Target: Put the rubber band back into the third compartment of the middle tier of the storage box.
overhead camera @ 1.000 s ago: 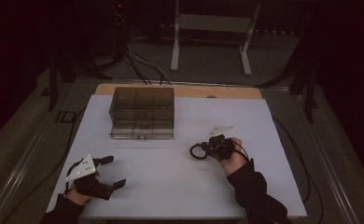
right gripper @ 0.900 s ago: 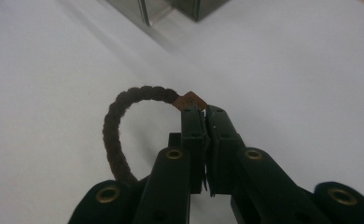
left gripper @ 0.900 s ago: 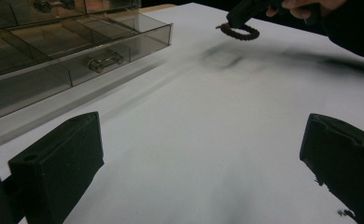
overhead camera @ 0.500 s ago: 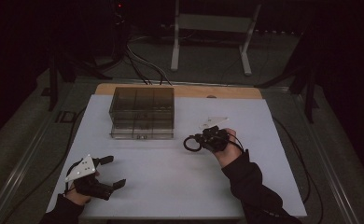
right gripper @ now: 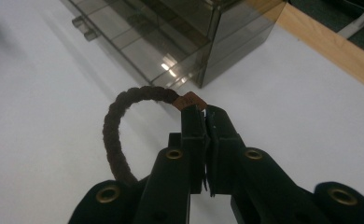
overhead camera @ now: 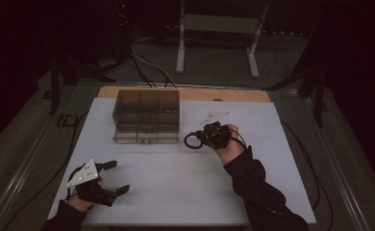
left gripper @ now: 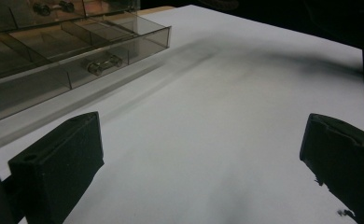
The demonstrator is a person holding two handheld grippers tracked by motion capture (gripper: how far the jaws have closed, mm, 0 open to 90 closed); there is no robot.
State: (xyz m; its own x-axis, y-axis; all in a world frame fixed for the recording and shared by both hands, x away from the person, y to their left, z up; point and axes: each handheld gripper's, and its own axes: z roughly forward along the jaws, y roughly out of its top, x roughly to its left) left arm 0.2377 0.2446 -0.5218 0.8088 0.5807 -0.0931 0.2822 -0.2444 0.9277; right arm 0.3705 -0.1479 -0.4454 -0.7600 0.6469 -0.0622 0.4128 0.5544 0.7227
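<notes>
Right gripper [overhead camera: 201, 139], black two-jaw tool held in the person's right hand [overhead camera: 228, 147], sits mid-desk just right of the smoky transparent plastic drawer box [overhead camera: 146, 115]. Jaws pressed together, pinching a dark brown braided cord loop [right gripper: 124, 126] at its small orange-brown tag [right gripper: 188, 100]. In the right gripper view the loop curves up and left from the jaws, hanging above the white sheet, tag end just at the jaw tips. In the high view the loop [overhead camera: 191, 140] sticks out toward the box, near its front right corner but apart from it.

Left gripper [overhead camera: 112, 178], black with a grey three-cornered plate on top, sits near the front left corner of the white-covered desk [overhead camera: 176, 192], held by the left hand [overhead camera: 80, 199]. Jaws spread wide, nothing between them; left gripper view shows bare white surface between the two black pads [left gripper: 59, 163]. Well apart from the right gripper.

Drawer box stands at the back left of the white sheet, divided into compartments. In the left gripper view one front drawer [left gripper: 110, 56] is pulled out a bit, with small metal parts [left gripper: 101, 64] in one compartment; what they are I can't tell. Wooden desk edge [overhead camera: 233, 94] shows behind the sheet. Small white flat piece [overhead camera: 214, 116] lies just behind the right hand. Room dark around, white metal stand [overhead camera: 219, 29] on the floor beyond.
</notes>
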